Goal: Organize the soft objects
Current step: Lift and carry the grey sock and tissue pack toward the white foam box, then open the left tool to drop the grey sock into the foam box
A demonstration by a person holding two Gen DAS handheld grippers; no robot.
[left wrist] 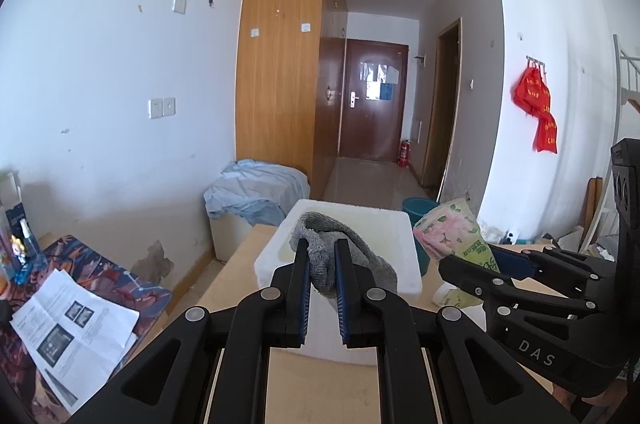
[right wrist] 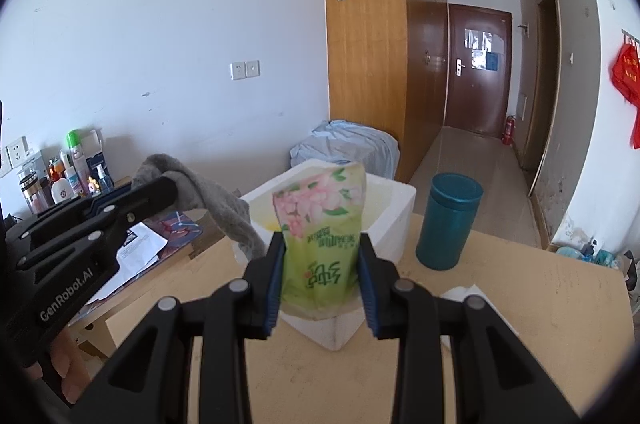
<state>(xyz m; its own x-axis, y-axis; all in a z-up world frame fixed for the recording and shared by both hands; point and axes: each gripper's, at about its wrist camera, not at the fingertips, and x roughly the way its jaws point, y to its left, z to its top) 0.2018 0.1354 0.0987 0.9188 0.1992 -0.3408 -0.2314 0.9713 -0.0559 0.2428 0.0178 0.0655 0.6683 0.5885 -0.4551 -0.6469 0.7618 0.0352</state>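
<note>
A: Status check. Left gripper (left wrist: 322, 276) jaws drawn narrow, pinching a grey knitted cloth (left wrist: 340, 248). It hangs off the fingers, draped toward the 12 o'clock side, over the near rim of the white foam box (left wrist: 276, 256).

B: Right gripper (right wrist: 322, 280) is clamped on a green floral soft pack (right wrist: 320, 224), jaws set wider to fit it. The pack stands upright between the pads, in the air at the box's near corner.

A: So 2 soft items are in hand and none is released yet. The box interior, as far as both views show, looks bare; part of it is hidden behind the cloth and the pack.

B: Agreed. My judgement: mid-carry, the box being the likely drop spot. Both placements are left to do.

A: Other items: a teal canister (right wrist: 448, 224) on the wooden table (right wrist: 540, 304) at 2 o'clock of the pack, hard, probably not ours. Something white (right wrist: 464, 294) lies at 3 o'clock; cannot tell whether it is soft.

B: It may count as remaining work.
</note>
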